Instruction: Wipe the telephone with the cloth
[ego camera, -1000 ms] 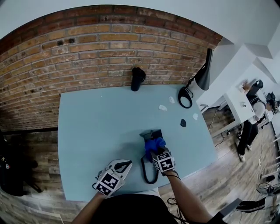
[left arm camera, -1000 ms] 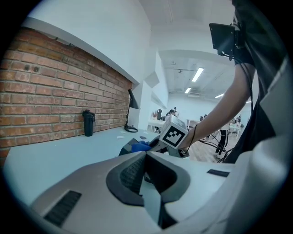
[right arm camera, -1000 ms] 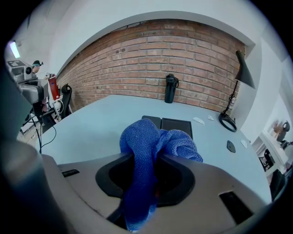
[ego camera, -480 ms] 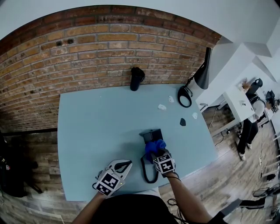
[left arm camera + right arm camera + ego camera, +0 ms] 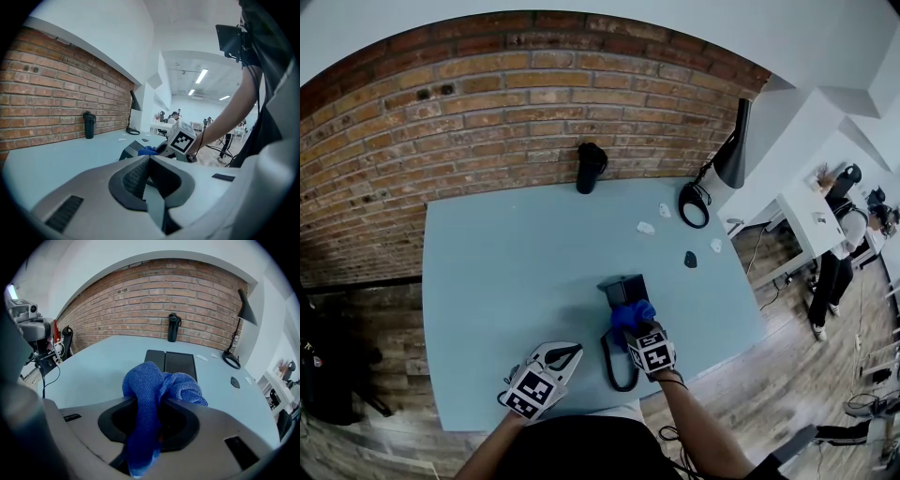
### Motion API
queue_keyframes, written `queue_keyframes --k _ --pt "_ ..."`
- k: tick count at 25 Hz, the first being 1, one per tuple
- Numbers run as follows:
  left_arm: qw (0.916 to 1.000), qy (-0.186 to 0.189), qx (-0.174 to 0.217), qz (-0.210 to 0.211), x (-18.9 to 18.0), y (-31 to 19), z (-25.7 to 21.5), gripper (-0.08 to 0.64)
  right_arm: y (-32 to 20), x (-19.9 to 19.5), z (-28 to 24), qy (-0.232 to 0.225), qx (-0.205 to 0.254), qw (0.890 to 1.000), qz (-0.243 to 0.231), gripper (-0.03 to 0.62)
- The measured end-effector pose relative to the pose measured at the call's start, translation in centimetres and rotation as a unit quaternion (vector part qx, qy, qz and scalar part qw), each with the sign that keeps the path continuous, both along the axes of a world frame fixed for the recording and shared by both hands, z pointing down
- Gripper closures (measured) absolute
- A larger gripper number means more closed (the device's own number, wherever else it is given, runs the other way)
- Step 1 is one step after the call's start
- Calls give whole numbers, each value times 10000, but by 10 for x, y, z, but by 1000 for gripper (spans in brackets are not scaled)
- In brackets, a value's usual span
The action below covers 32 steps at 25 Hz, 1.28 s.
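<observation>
Head view: at lower centre, my right gripper holds a crumpled blue terry cloth at the near edge of the black slab-shaped telephone. My left gripper sits lower left.

Left gripper view: its jaws are together, with nothing between them.

Right gripper view: the jaws clamp the cloth at centre, and the telephone lies just above it in frame.
</observation>
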<state>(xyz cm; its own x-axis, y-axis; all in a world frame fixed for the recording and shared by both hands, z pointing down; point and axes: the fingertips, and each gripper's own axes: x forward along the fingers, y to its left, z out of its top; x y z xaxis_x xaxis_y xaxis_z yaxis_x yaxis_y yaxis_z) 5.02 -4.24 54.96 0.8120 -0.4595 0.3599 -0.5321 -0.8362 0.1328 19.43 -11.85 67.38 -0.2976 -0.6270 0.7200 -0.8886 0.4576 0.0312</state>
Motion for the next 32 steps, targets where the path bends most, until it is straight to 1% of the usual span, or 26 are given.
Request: queue_keyframes --k 32 --pt "9999 -58 26 117 5 7 2 563 27 8 15 41 -135 9999 64 468"
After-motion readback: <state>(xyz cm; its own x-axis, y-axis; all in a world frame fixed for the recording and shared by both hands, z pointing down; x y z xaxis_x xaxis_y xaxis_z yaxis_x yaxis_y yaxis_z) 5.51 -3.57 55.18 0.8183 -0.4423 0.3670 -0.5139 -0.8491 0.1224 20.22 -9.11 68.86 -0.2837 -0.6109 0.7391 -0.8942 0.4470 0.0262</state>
